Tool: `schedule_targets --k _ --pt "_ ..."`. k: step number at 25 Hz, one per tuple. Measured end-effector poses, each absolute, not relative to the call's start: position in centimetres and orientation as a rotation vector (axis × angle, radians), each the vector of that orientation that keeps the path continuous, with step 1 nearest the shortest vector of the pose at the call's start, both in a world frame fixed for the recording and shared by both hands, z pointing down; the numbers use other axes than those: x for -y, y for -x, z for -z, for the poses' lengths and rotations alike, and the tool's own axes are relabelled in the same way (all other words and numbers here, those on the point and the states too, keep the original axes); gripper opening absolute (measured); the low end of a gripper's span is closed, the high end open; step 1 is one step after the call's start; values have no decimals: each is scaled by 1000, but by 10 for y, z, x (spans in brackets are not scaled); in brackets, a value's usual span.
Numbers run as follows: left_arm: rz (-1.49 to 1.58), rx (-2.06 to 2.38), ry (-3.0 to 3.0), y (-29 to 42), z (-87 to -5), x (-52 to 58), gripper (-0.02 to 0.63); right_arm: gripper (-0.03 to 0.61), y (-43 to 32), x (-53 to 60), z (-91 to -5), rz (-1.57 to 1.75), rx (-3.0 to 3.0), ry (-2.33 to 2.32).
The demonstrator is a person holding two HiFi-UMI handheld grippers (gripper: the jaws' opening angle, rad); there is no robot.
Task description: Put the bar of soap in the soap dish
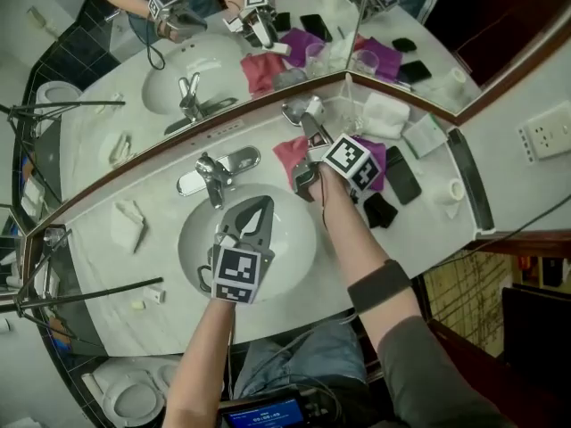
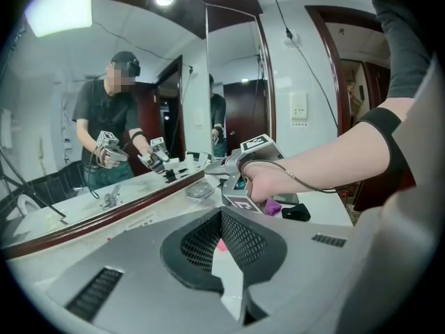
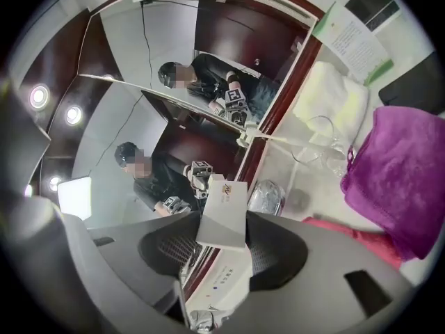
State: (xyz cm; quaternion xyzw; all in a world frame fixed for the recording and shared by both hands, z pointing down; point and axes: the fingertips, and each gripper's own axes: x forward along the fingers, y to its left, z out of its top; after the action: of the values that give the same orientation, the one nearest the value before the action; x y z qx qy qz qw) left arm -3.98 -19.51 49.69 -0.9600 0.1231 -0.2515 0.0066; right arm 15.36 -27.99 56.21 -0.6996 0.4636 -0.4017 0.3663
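Soap bar (image 3: pixel 224 211), a small white box w/ a little logo on it, sits clamped btw. the two jaws of the right gripper (image 3: pixel 222 229); the black pads (image 3: pixel 271 258) press on its two sides & it sticks out past the tips; it is up in the air over the counter (image 1: pixel 428 230), not in the soap dish (image 3: pixel 266 198); the dish is a shiny silver thing on the counter right by the mirror (image 1: pixel 134 61), just past the soap & apart from it; in the head view the right gripper points at the mirror, w/ a hand (image 1: pixel 332 185) round its back end & the marker cube (image 1: pixel 352 161) on top; a pink cloth (image 1: pixel 287 152) lies on the counter by it, a purple cloth (image 3: pixel 396 165) lies on the other side of the hand, & a black phone (image 1: pixel 401 175) lies next to the purple one; a glass (image 3: pixel 320 145) & a folded white towel (image 3: pixel 334 96) are further along, nr. the mirror; the left gripper (image 1: pixel 260 208) hangs over the round sink (image 1: pixel 299 252), w/ its tips nr. the tap (image 1: pixel 214 178); its jaws are pressed together w/ nothing btw. them; the left gripper view looks past them at the right hand, the dish & the mirror; the mirror shows the person (image 2: pixel 104 110) w/ both tools; the two grippers are well apart, the left one over the sink & the right one off to the side by the cloths.
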Motion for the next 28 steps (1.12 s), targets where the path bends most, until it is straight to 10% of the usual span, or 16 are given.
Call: schedule_targets --k 28 --pt "817 -534 2993 47 -515 216 3 276 -175 326 -608 1124 -1060 1849"
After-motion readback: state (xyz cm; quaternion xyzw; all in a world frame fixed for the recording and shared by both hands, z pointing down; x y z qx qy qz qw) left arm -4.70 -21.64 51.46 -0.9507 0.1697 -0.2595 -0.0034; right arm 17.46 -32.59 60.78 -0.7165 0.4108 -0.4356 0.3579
